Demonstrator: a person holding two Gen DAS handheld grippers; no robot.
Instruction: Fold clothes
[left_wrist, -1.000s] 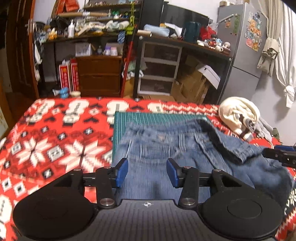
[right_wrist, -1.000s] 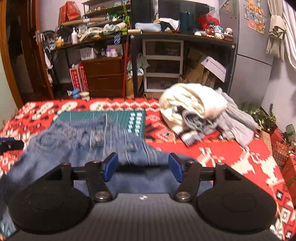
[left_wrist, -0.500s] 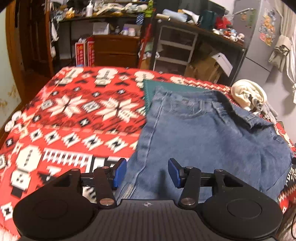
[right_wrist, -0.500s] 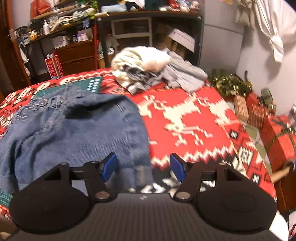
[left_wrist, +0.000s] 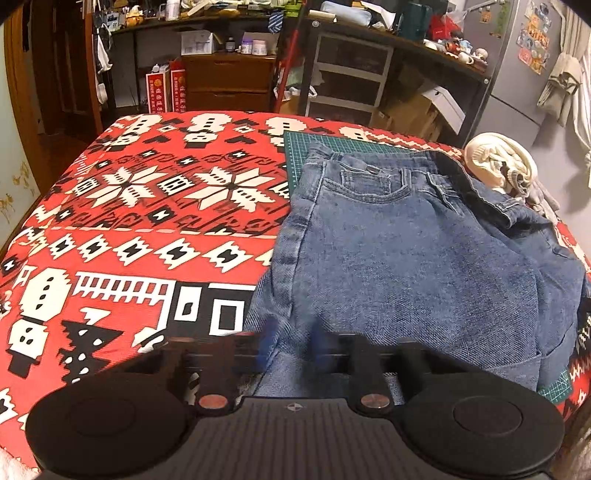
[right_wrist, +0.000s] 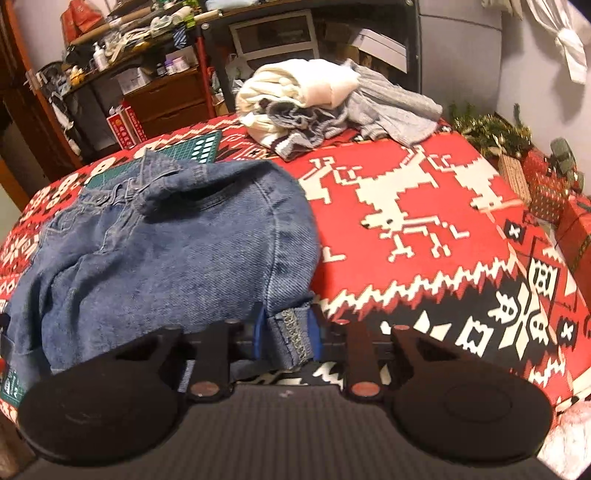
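Jeans (left_wrist: 406, 258) lie on the red blanket (left_wrist: 147, 221), waistband at 12 o'clock. Right gripper (right_wrist: 286, 332) is clamped on a hem at 6 o'clock. Left gripper (left_wrist: 291, 343) is blurred over denim; closure cannot be told. Risk judged: an uneven lift skews the fold

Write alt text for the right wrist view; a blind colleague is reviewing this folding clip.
The right gripper is closed on a hem of the blue jeans, which lie bunched on a red patterned blanket. A pile of unfolded clothes sits behind, before cluttered shelves.
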